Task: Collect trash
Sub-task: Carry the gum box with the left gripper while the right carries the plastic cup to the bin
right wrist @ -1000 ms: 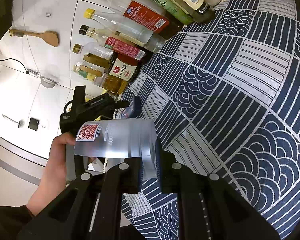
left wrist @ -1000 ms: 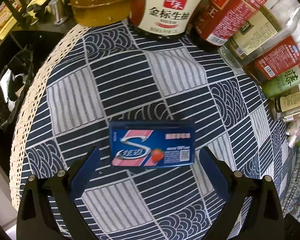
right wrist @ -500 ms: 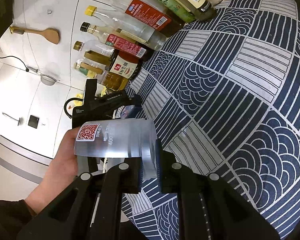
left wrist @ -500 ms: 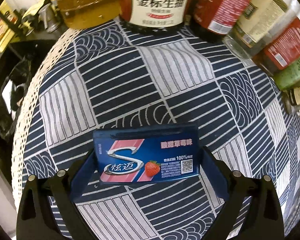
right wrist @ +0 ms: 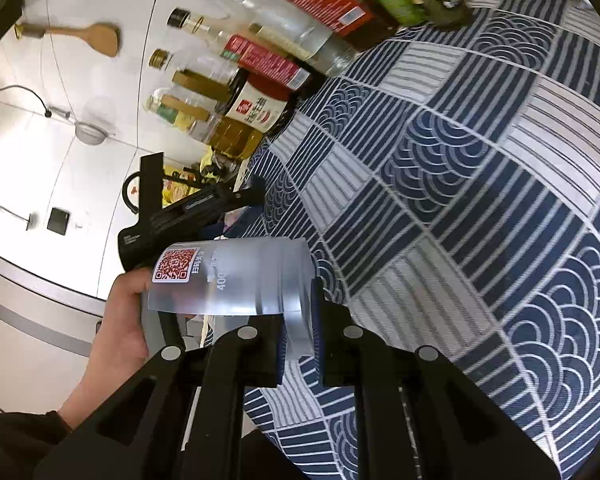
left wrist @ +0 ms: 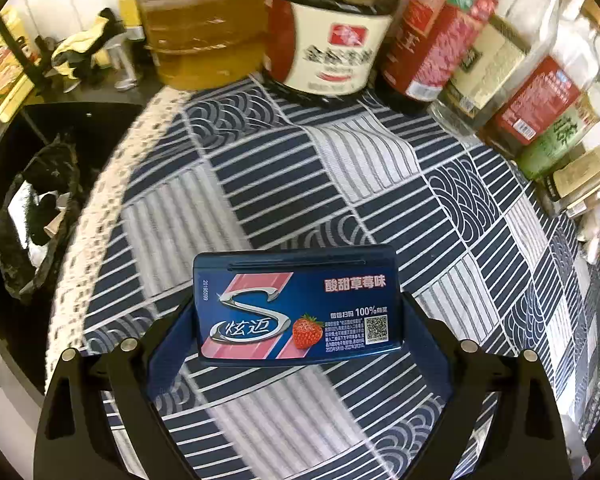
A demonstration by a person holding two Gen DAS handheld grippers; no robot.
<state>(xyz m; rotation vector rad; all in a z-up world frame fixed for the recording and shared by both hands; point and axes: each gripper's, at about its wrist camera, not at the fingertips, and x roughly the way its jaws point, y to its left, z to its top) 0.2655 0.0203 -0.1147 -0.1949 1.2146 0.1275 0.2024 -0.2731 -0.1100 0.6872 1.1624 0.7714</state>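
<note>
A blue strawberry gum pack point(left wrist: 260, 280) sits crosswise between the blue pads of my left gripper point(left wrist: 298, 310), its two short ends against them, held just over the patterned tablecloth point(left wrist: 340, 176). My right gripper point(right wrist: 302, 320) is shut on a curled translucent plastic label point(right wrist: 236, 280) with a red QR code, held off the table's left edge. In the right wrist view the left gripper point(right wrist: 188, 216) shows as a black body with a person's hand point(right wrist: 120, 320) on its handle.
A row of sauce and oil bottles point(left wrist: 332, 40) lines the table's far edge. A bin lined with a black bag point(left wrist: 40, 220) stands on the floor below the table's lace-trimmed left edge. A wooden spatula point(right wrist: 96, 38) hangs on the tiled wall.
The left jaws came down around the gum pack and closed onto its ends; the pack now looks lifted and nearer the camera. The right gripper drifted slightly, still gripping the label.
</note>
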